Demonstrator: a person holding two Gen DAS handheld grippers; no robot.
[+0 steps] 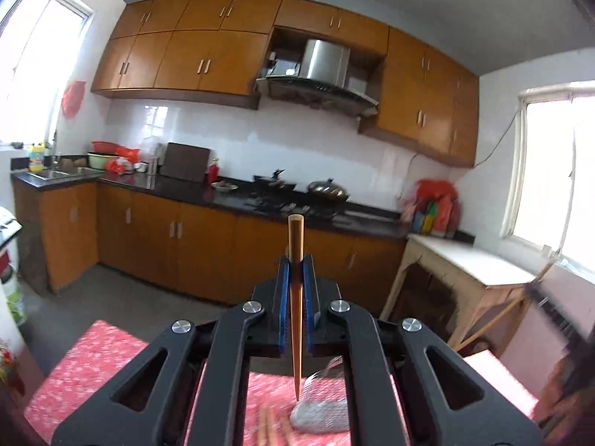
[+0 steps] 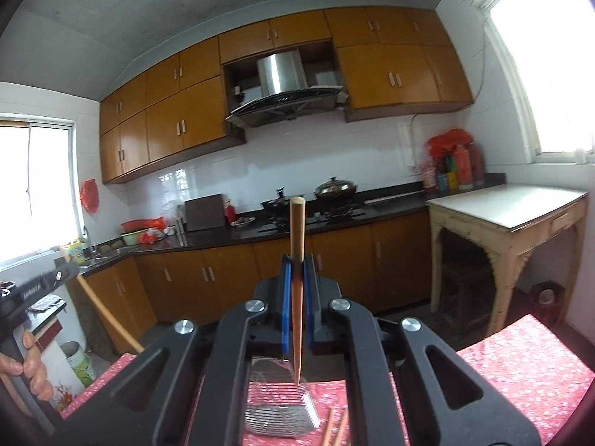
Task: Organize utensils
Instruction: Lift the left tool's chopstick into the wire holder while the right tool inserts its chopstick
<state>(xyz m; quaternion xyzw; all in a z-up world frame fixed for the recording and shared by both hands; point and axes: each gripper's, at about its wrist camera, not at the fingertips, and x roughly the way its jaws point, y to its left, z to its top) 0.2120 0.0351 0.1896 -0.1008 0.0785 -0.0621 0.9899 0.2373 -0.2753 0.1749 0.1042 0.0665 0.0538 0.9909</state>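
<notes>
Orange wall cabinets (image 2: 390, 70) are being shown above a black counter (image 2: 394, 195), where a lidded wok (image 2: 335, 187) is sitting; a pale side table (image 2: 520, 208) is standing beneath a window (image 2: 550, 55).

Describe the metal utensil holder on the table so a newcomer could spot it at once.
Start at the red floral tablecloth in the right wrist view. Below the right hand-held gripper lies a wire utensil holder, tipped on its side. It is the only shiny metal item there; the loose chopsticks beside it are wooden.
</notes>
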